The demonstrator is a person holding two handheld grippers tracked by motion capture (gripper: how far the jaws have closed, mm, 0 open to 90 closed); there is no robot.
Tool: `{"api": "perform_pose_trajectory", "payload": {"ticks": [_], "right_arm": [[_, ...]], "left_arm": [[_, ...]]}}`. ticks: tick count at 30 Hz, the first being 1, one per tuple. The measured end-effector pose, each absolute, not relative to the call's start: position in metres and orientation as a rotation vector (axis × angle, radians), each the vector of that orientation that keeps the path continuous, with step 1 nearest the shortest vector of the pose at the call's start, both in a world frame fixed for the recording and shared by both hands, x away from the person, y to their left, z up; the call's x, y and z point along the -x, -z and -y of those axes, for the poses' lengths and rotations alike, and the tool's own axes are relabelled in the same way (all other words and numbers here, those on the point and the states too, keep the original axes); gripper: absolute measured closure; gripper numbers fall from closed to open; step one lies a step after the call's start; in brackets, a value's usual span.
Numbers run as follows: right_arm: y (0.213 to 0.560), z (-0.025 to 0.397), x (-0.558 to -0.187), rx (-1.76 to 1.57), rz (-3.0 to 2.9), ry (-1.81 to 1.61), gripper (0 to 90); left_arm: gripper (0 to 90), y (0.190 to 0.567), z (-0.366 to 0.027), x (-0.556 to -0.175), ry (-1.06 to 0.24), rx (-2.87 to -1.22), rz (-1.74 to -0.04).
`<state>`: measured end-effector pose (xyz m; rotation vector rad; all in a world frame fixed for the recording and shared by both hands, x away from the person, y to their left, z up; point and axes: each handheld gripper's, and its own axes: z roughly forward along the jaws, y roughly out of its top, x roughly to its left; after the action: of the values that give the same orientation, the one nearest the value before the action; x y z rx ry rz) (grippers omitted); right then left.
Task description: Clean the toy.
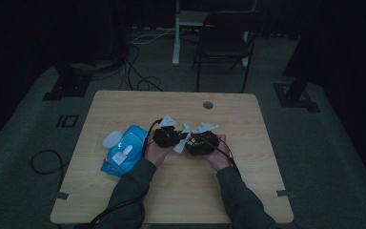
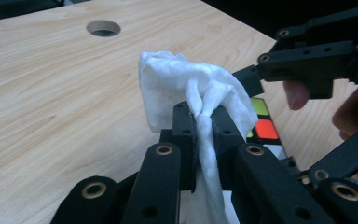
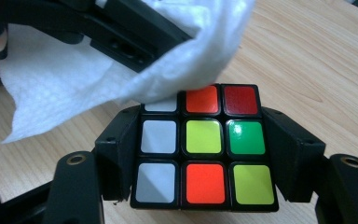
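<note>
A scrambled colour cube (image 3: 204, 136) sits between the jaws of my right gripper (image 3: 205, 154), which is shut on its two sides just above the wooden table (image 1: 124, 102). My left gripper (image 2: 204, 122) is shut on a crumpled white wipe (image 2: 191, 86). The wipe (image 3: 98, 79) lies over the cube's far top-left corner and hides part of that row. From the high view, both grippers meet at the table's middle, left gripper (image 1: 167, 136) beside right gripper (image 1: 202, 142), with the wipe (image 1: 183, 139) between them. The cube's edge (image 2: 263, 122) peeks out behind the wipe.
A blue pack of wet wipes (image 1: 124, 151) lies left of the hands, with a pale round lid (image 1: 112, 139) next to it. A cable hole (image 1: 208, 105) is at the table's far side. A dark chair (image 1: 224, 40) stands beyond the table.
</note>
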<state>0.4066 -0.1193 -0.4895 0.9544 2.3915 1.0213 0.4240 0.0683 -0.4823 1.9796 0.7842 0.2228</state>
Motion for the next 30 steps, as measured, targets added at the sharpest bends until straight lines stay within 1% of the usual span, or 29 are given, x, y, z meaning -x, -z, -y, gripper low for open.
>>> {"api": "perform_pose_trajectory", "payload": {"ticks": [9,17,23,30], "right_arm": [[0.489,0.112,-0.406,-0.917,-2.412,-1.02,34.2],[0.49,0.105,-0.404,-0.882,-2.426,-1.023,34.2],[0.49,0.105,-0.404,-0.868,-2.427,-1.025,34.2],[0.489,0.107,-0.405,-0.881,-2.42,-1.032,34.2]], "left_arm": [[84.4,0.478,-0.065,-0.424,-0.208,-2.002,-0.756],[84.8,0.476,-0.054,-0.421,-0.176,-2.047,-0.681],[85.3,0.474,-0.052,-0.42,-0.168,-2.053,-0.671],[85.5,0.474,-0.047,-0.417,-0.135,-2.073,-0.617]]}}
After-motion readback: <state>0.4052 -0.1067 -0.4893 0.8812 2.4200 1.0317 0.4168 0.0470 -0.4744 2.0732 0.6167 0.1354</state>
